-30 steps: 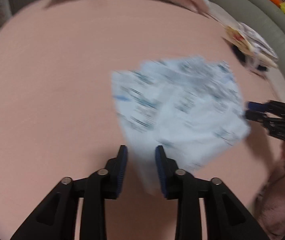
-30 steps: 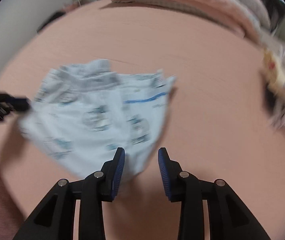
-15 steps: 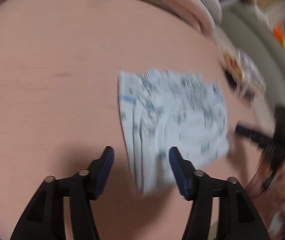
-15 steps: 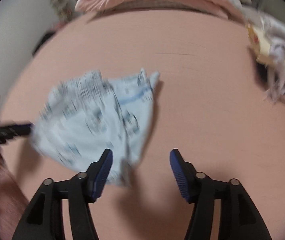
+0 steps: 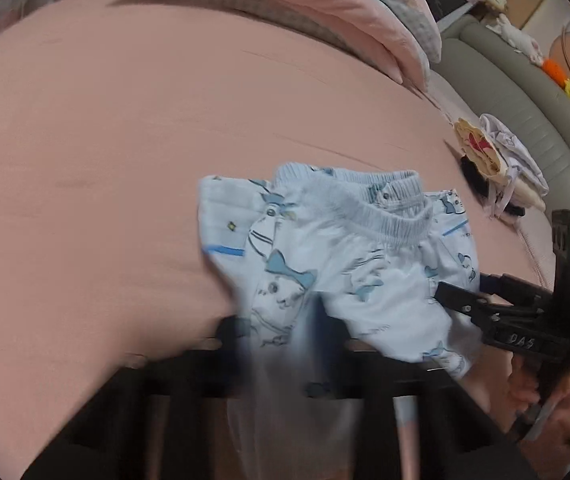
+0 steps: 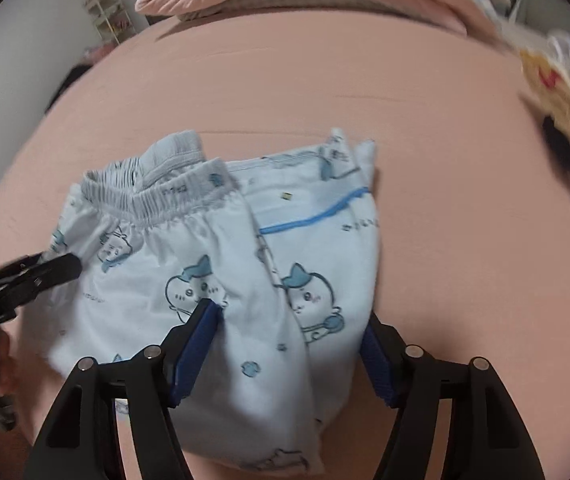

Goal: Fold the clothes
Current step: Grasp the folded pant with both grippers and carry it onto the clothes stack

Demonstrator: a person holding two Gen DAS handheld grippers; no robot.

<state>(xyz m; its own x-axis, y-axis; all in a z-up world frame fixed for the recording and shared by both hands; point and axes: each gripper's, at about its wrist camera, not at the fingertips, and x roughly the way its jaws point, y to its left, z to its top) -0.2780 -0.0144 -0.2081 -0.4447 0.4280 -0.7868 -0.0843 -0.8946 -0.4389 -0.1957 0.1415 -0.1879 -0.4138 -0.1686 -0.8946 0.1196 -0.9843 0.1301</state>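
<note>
A light blue pyjama garment (image 5: 345, 264) with a cartoon print and a gathered waistband lies folded on the pink bed sheet (image 5: 125, 160). My left gripper (image 5: 313, 320) is blurred at the garment's near edge; its jaws are closing with cloth between them. From the right wrist view the left gripper (image 6: 71, 268) looks pinched on the garment's (image 6: 213, 248) left edge. My right gripper (image 6: 289, 336) straddles the near right part of the folded cloth; its jaws are closing, and the blue pads (image 6: 201, 340) touch the cloth without visibly squeezing it. The left wrist view shows the right gripper (image 5: 445, 292) at the garment's right side.
A pink quilt (image 5: 285, 4) is bunched along the far edge of the bed. A small pile of other clothes (image 5: 497, 168) lies at the right edge, beside a grey padded surround (image 5: 525, 92) with toys. A hand (image 5: 525, 392) holds the right gripper.
Both grippers have dropped closer to the garment. The left jaws opened wide, then closed on its edge. The right jaws spread and now straddle the cloth. The garment lies flatter.
</note>
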